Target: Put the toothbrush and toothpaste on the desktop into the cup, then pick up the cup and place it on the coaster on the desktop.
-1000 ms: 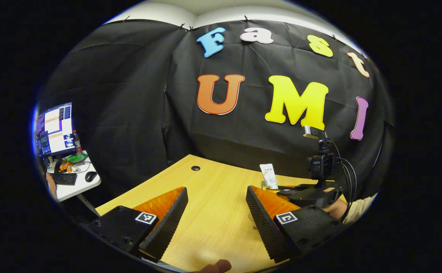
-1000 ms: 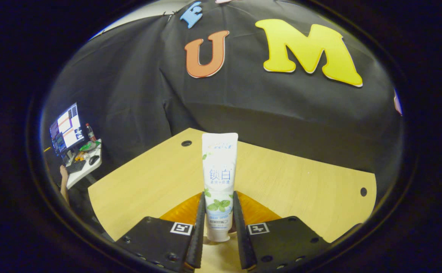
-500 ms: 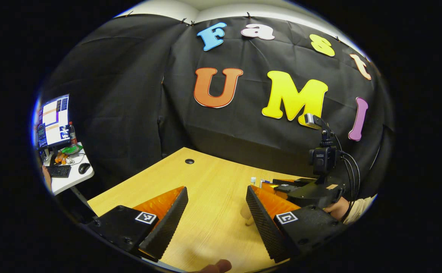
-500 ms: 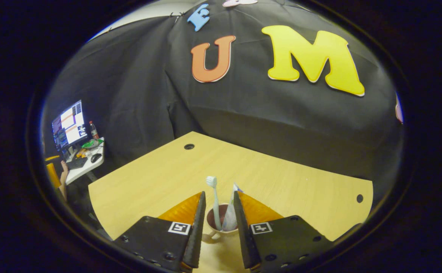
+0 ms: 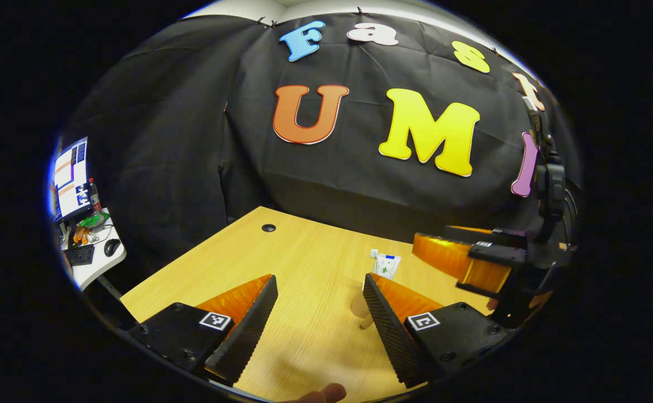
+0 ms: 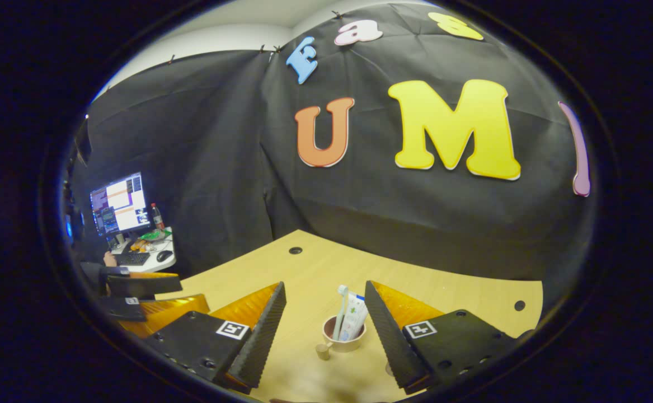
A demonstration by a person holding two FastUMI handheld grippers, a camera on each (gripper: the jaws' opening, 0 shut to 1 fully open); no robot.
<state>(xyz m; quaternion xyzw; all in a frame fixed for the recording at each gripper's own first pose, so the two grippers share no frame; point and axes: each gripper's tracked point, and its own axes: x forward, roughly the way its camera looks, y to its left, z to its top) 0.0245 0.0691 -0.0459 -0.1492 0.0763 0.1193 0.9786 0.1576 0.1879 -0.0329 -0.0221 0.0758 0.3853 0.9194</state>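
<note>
Pale wood-grain desktop (image 6: 444, 291) carries the scene in both views. In the right gripper view, the right gripper (image 6: 324, 330) stands with its jaws spread wide and nothing between them; just beyond, at 12 o'clock from the fingertips, a small beige cup (image 6: 344, 340) sits on the desktop, handle toward 8 o'clock, with the toothbrush (image 6: 340, 311) and toothpaste (image 6: 355, 316) upright inside, leaning slightly toward 1 o'clock. In the left gripper view, the left gripper (image 5: 319, 313) is likewise wide open and empty; the cup shows partly behind its right-hand finger, the tube top at 1 o'clock. Farther off, at 9 o'clock, a side desk (image 6: 161, 258) bears a monitor (image 6: 119, 204), with the black cloth wall (image 6: 220, 157) behind
</note>
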